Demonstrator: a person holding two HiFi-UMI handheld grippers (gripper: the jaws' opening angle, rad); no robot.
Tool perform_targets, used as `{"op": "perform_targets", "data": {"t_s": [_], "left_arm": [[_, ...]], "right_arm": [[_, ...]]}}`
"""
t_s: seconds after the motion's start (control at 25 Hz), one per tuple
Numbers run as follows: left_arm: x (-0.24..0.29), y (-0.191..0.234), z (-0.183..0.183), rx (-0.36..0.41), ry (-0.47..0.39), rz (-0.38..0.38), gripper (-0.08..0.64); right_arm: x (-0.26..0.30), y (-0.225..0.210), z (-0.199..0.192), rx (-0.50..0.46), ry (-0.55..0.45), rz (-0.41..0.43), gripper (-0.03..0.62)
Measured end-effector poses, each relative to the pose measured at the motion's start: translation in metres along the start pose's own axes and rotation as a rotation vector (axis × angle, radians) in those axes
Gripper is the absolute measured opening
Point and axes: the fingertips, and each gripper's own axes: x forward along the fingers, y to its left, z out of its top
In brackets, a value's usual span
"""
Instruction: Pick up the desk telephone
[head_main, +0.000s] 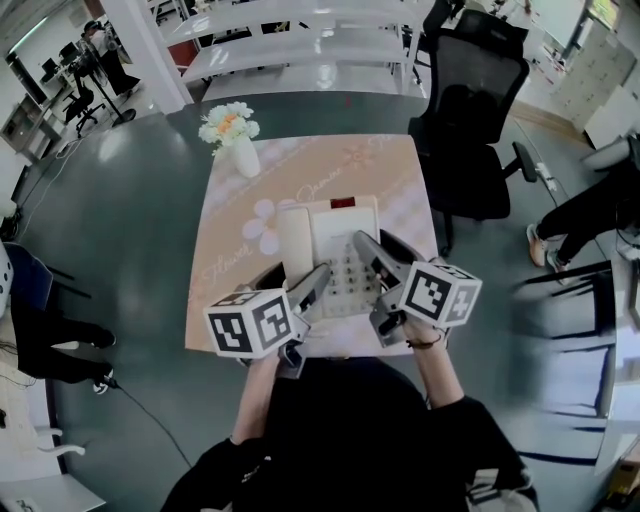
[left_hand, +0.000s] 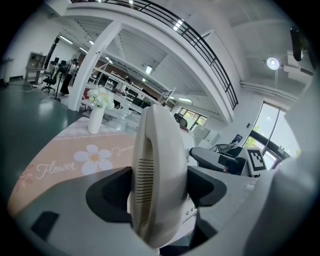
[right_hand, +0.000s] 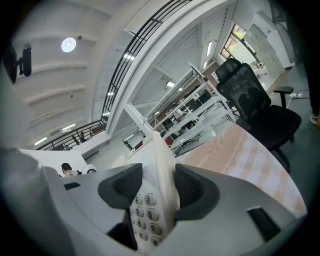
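The cream desk telephone is held between my two grippers over the pink flowered tablecloth. My left gripper is shut on the phone's left side, where the handset lies; the pale handset fills the gap between the dark pads. My right gripper is shut on the phone's right edge, with the number keys just left of the jaws. The phone's near end is hidden behind the two marker cubes.
A white vase of flowers stands at the table's far left corner. A black office chair sits beyond the table's right side. A person's shoes and legs show at the right, and another seated person is at the left.
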Motion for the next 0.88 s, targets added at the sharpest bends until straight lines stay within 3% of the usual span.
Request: {"op": "perform_targets", "data": {"t_s": [0.88], "left_arm": [[-0.0028, 0.0036, -0.0014, 0.001, -0.008, 0.018, 0.327]], "right_arm": [[0.0029, 0.0032, -0.0035, 0.000, 0.028, 0.018, 0.192]]}}
